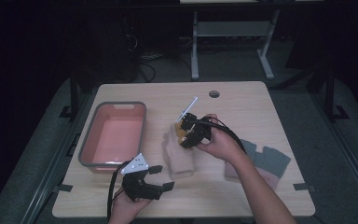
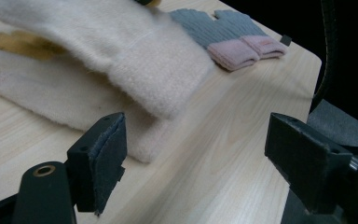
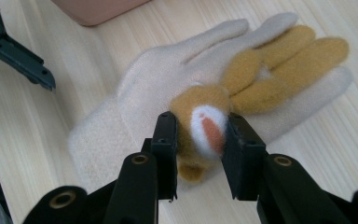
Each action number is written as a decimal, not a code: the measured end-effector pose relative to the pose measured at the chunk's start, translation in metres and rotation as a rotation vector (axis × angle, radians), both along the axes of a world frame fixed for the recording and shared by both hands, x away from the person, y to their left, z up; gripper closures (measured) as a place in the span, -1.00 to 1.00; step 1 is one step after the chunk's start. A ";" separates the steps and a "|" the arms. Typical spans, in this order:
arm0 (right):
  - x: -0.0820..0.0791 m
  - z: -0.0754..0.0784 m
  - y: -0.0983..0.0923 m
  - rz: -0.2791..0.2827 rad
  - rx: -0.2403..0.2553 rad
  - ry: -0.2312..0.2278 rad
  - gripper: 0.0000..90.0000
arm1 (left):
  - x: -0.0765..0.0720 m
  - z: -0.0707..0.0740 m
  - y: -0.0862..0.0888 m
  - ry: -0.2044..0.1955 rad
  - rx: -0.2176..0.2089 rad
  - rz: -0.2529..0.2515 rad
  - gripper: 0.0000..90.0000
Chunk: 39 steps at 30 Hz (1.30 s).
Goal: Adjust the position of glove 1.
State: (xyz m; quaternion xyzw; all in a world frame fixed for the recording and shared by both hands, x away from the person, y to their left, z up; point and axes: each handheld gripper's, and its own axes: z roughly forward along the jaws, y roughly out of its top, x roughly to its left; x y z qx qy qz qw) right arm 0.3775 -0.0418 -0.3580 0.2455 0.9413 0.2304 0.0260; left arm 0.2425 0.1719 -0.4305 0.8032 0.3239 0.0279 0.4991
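our right gripper (image 3: 198,140) is clamped on a mustard-yellow glove (image 3: 242,79). its two black jaws squeeze the fuzzy cuff end, where we see a white and orange patch. the yellow glove hangs just over a cream glove (image 3: 168,84), and its yellow fingers lie across the cream fingers. in the high view the right gripper (image 1: 191,133) is near the middle of the bench (image 1: 242,102), with the yellow glove (image 1: 181,128) in it.

our left gripper (image 2: 196,154) has its jaws wide apart, and nothing is between them. it hangs low over the wood, near the cuff of the cream gloves (image 2: 135,60). there look to be two cream ones, one lying on the other. in the high view the left gripper (image 1: 161,179) is at the front edge of the bench, just beside the tub.

a pair of grey gloves with pink cuffs (image 2: 233,32) lies farther off, at the right side of the bench (image 1: 265,161).

the pink tub with a grey rim (image 1: 114,105) sits on the left side of the bench. we can see its bare pink floor, with no glove in it.

we think the job is to put the gloves in the tub. if so, it has only just begun. one yellow glove is picked up but not dropped in yet. the cream gloves and the grey pair are left to do.
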 end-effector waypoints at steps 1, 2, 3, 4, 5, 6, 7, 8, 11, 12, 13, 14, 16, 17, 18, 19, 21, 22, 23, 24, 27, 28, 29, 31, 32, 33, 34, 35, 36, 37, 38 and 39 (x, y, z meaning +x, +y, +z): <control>0.001 -0.002 0.001 0.002 0.001 0.001 0.50 | 0.000 0.000 0.000 -0.001 0.000 0.001 -0.53; 0.002 -0.003 0.003 0.002 0.002 0.008 0.50 | 0.000 0.000 -0.001 -0.001 -0.001 0.003 -0.54; 0.002 -0.004 0.004 0.008 0.000 0.010 0.50 | 0.000 0.000 -0.001 -0.003 0.001 0.002 -0.54; 0.003 -0.006 0.006 0.010 -0.004 0.011 0.50 | 0.000 0.000 -0.001 -0.003 0.000 0.002 -0.54; 0.003 -0.007 0.008 0.015 -0.008 0.011 0.50 | 0.000 0.000 -0.001 -0.003 0.006 0.001 -0.54; 0.003 -0.008 0.009 0.019 -0.009 0.012 0.50 | 0.000 0.000 -0.002 -0.003 0.010 -0.001 -0.54; 0.003 -0.009 0.010 0.022 -0.012 0.012 0.50 | 0.000 0.000 -0.002 -0.002 0.010 0.001 -0.54; 0.003 -0.010 0.011 0.030 -0.014 0.013 0.50 | 0.000 0.000 -0.001 -0.001 0.010 0.003 -0.54; 0.003 -0.014 0.014 0.036 -0.020 0.025 0.49 | 0.001 -0.001 -0.001 0.001 0.019 0.009 -0.54; 0.003 -0.016 0.015 0.039 -0.023 0.029 0.49 | 0.002 -0.002 -0.001 0.011 0.012 0.011 -0.53; 0.003 -0.019 0.016 0.040 -0.031 0.031 0.49 | 0.002 -0.002 -0.002 0.014 0.014 0.013 -0.53; 0.004 -0.023 0.017 0.041 -0.042 0.030 0.49 | 0.003 -0.003 -0.003 0.012 0.020 0.013 -0.53; 0.005 -0.031 0.018 0.047 -0.059 0.033 0.48 | 0.005 -0.004 -0.005 0.013 0.028 0.027 -0.53; 0.005 -0.031 0.018 0.047 -0.059 0.033 0.48 | 0.005 -0.004 -0.005 0.013 0.028 0.027 -0.53; 0.005 -0.032 0.018 0.045 -0.058 0.035 0.47 | 0.006 -0.005 -0.005 0.016 0.035 0.029 -0.53; 0.005 -0.033 0.017 0.046 -0.052 0.036 0.47 | 0.007 -0.006 -0.006 0.021 0.038 0.034 -0.53; 0.007 -0.035 0.016 0.046 -0.044 0.042 0.46 | 0.009 -0.007 -0.006 0.036 0.042 0.041 -0.53; 0.008 -0.035 0.015 0.041 -0.042 0.052 0.46 | 0.010 -0.008 -0.007 0.044 0.044 0.046 -0.53; 0.009 -0.036 0.015 0.043 -0.042 0.051 0.46 | 0.011 -0.008 -0.007 0.046 0.044 0.047 -0.53; 0.009 -0.037 0.015 0.041 -0.042 0.053 0.45 | 0.012 -0.009 -0.008 0.049 0.045 0.052 -0.53; 0.010 -0.042 0.012 0.040 -0.034 0.058 0.43 | 0.013 -0.010 -0.011 0.056 0.052 0.070 -0.51; 0.009 -0.043 0.012 0.037 -0.029 0.059 0.43 | 0.014 -0.010 -0.012 0.066 0.046 0.078 -0.51; 0.009 -0.046 0.011 0.035 -0.030 0.064 0.42 | 0.015 -0.010 -0.013 0.073 0.047 0.079 -0.51; 0.008 -0.049 0.009 0.024 -0.021 0.071 0.37 | 0.015 -0.010 -0.014 0.070 0.055 0.081 -0.50; 0.008 -0.051 0.009 0.019 -0.018 0.074 0.34 | 0.015 -0.011 -0.016 0.069 0.056 0.088 -0.50; 0.007 -0.052 0.007 0.007 0.000 0.075 0.28 | 0.016 -0.011 -0.017 0.070 0.064 0.090 -0.50; 0.008 -0.051 0.005 -0.005 0.016 0.082 0.25 | 0.016 -0.011 -0.018 0.076 0.065 0.099 -0.50; 0.008 -0.051 0.005 -0.005 0.016 0.082 0.25 | 0.017 -0.012 -0.019 0.085 0.066 0.106 -0.50; 0.008 -0.050 0.003 -0.014 0.028 0.084 0.21 | 0.018 -0.012 -0.019 0.083 0.076 0.107 -0.50; 0.008 -0.048 0.001 -0.020 0.043 0.086 0.16 | 0.020 -0.012 -0.019 0.087 0.079 0.115 -0.50; 0.008 -0.046 -0.002 -0.031 0.063 0.087 0.12 | 0.021 -0.012 -0.018 0.089 0.082 0.119 -0.50; 0.008 -0.044 -0.005 -0.043 0.084 0.092 0.09 | 0.022 -0.012 -0.019 0.095 0.079 0.126 -0.50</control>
